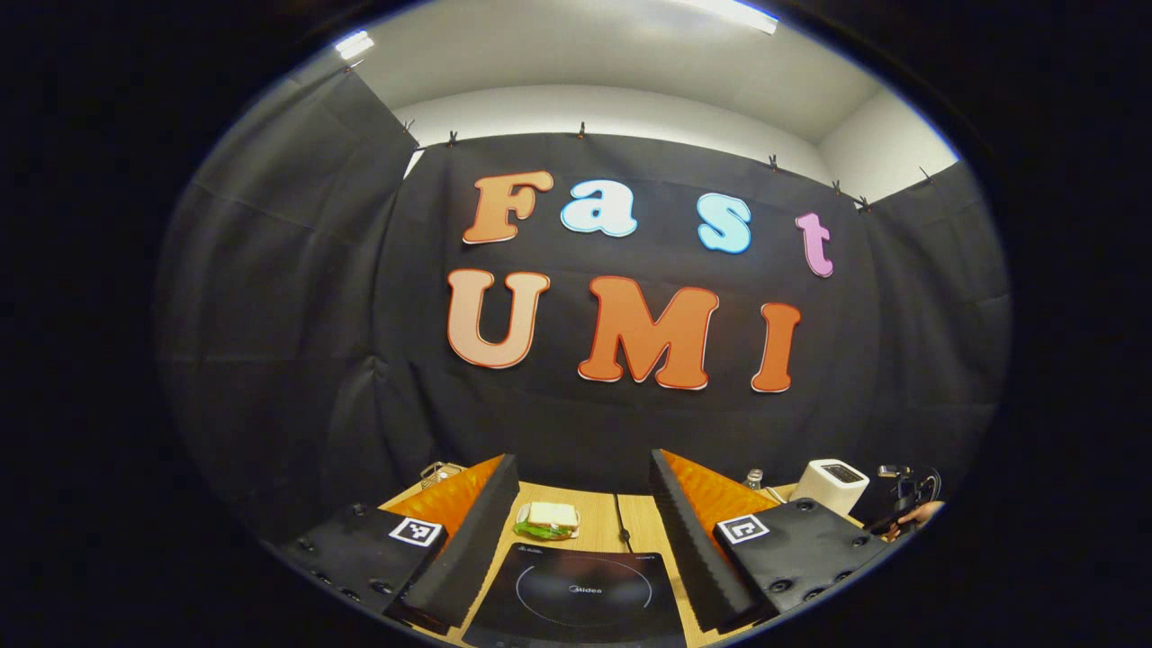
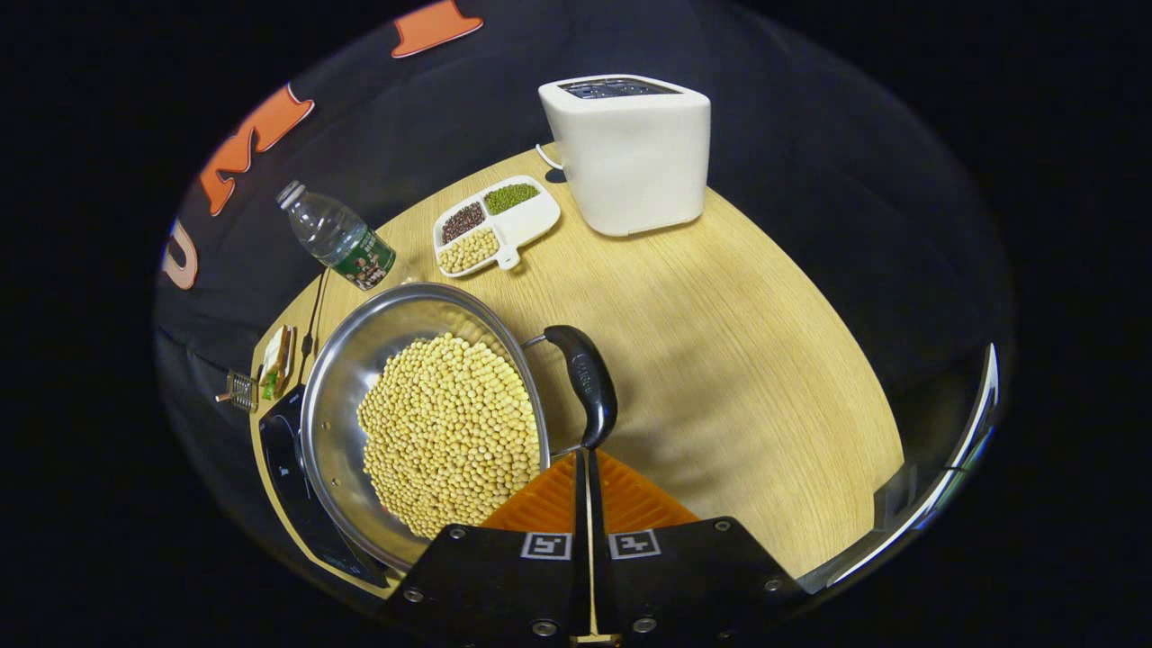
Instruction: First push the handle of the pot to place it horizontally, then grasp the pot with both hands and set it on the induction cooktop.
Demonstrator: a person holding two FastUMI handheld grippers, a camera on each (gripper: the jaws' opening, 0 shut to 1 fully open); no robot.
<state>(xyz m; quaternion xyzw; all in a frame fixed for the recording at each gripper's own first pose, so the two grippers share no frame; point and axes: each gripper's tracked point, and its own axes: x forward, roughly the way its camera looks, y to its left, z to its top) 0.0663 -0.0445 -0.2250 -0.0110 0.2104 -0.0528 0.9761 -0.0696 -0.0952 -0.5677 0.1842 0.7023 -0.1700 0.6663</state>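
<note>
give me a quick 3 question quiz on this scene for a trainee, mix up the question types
1. True or false: the right gripper has its fingers spread wide apart.
2. What fills the pot? A) water B) pale yellow beans C) rice noodles
3. In the left gripper view, what lies on the table between the left gripper fingers, beyond the induction cooktop?

Key:
1. False: the fingers are closed together, tips at the pot's black handle.
2. B: beans.
3. A sandwich.
</note>
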